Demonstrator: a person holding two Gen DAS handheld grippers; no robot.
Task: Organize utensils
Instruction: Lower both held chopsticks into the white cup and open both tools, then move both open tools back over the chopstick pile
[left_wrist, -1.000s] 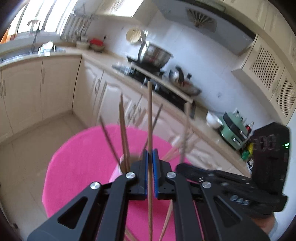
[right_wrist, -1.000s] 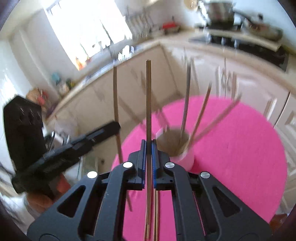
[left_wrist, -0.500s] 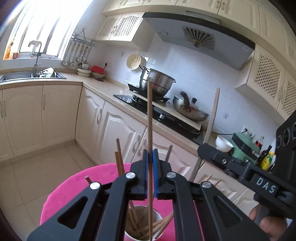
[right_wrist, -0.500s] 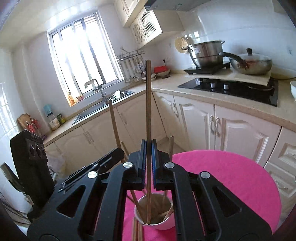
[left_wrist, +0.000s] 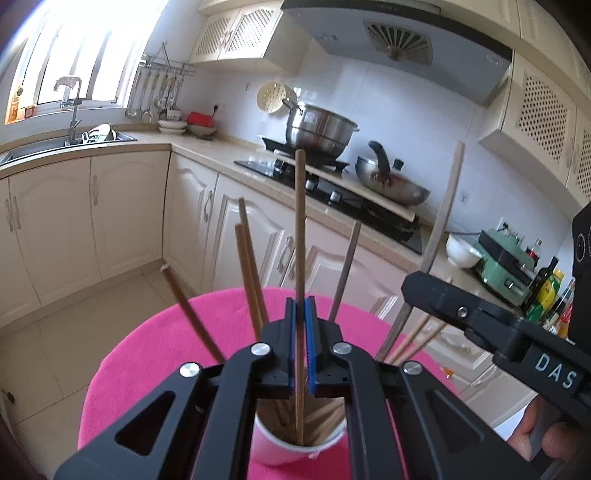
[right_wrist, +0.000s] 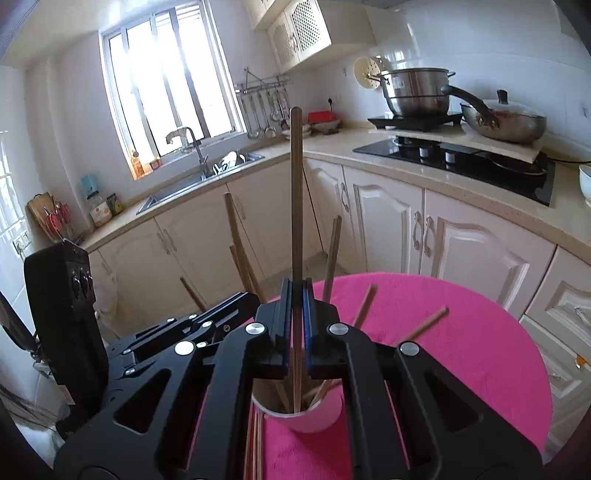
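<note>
On the left, along the window wall, a sink (right_wrist: 207, 177) sits in the countertop (right_wrist: 388, 162), and a rail of hanging ladles (right_wrist: 264, 107) runs toward the corner. In the left wrist view, the left gripper (left_wrist: 300, 332) has its blue pads pressed against a single chopstick (left_wrist: 300, 236), jaws nearly together with only the stick between them. That stick stands almost upright, and its lower end reaches into the pink cup (left_wrist: 291, 443) that sits on the pink cloth (left_wrist: 147, 354), toward the cloth's near edge. Other chopsticks (left_wrist: 251, 269) lean out of the cup in several directions, fanned around the held one and crowding the space on both sides of the fingers; one slants far left over the cloth.

The right gripper (right_wrist: 296, 314) stands just beside the left one over the same cup (right_wrist: 306, 417). It is likewise closed onto a near-vertical chopstick (right_wrist: 296, 199), whose bottom end dips into the cup's mouth among the loose sticks. More chopsticks (right_wrist: 258, 443) lie flat on the cloth (right_wrist: 461, 350) at the cup's left, near the cloth's front edge.

Further right on the countertop are the black hob, a steel pot (right_wrist: 415, 90) and a lidded pan (right_wrist: 506, 120). At the far right of the left wrist view stand a white bowl (left_wrist: 461, 251), a green appliance (left_wrist: 506, 264) and several bottles (left_wrist: 550, 291).
</note>
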